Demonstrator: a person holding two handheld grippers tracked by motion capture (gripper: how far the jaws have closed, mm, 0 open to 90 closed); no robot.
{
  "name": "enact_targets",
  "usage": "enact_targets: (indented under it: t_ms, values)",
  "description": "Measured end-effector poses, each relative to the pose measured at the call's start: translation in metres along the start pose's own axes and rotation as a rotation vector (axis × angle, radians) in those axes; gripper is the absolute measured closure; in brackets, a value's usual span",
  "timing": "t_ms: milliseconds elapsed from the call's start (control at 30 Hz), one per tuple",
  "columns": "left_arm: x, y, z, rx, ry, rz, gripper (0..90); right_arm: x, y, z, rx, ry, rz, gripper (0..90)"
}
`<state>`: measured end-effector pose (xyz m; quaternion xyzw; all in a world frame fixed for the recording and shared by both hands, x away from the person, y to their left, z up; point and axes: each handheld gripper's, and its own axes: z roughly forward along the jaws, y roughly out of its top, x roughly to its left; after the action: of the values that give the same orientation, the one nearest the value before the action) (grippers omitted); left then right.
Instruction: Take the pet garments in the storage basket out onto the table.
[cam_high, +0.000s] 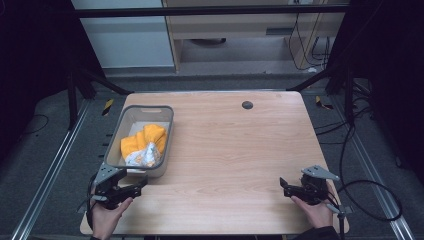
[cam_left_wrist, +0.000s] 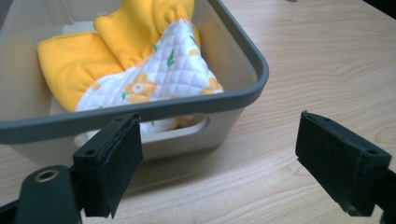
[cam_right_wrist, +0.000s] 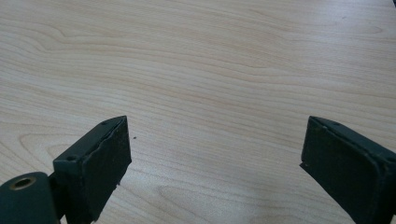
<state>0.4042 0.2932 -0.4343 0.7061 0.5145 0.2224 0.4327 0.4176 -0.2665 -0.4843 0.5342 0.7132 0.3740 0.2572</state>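
A grey plastic bin (cam_high: 117, 145) stands on the left side of the wooden table (cam_high: 230, 150). Inside it lies a bundled cloth (cam_high: 143, 145), yellow with a white quilted flower print. In the left gripper view the cloth (cam_left_wrist: 140, 60) rises above the bin's rim (cam_left_wrist: 243, 93). My left gripper (cam_high: 141, 184) rests near the table's front left corner, just in front of the bin, open and empty. Its jaws point at the bin's near wall with the handle slot. My right gripper (cam_high: 283, 186) sits at the front right, open over bare wood (cam_right_wrist: 210, 93), with nothing between its jaws.
A small dark round cap (cam_high: 247, 105) is set into the table near its far edge. Cables (cam_high: 370, 200) trail on the floor to the right of the table. Metal frame rails (cam_high: 55, 160) run along the floor on the left.
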Motion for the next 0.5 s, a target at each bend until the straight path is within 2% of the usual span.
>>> enact_targets:
  t_ms: [500]
  values:
    - [0.006, 0.027, -0.006, -0.036, 0.003, -0.001, 15.2, 0.005, 0.000, 0.000, -0.022, 0.012, -0.016, 10.4]
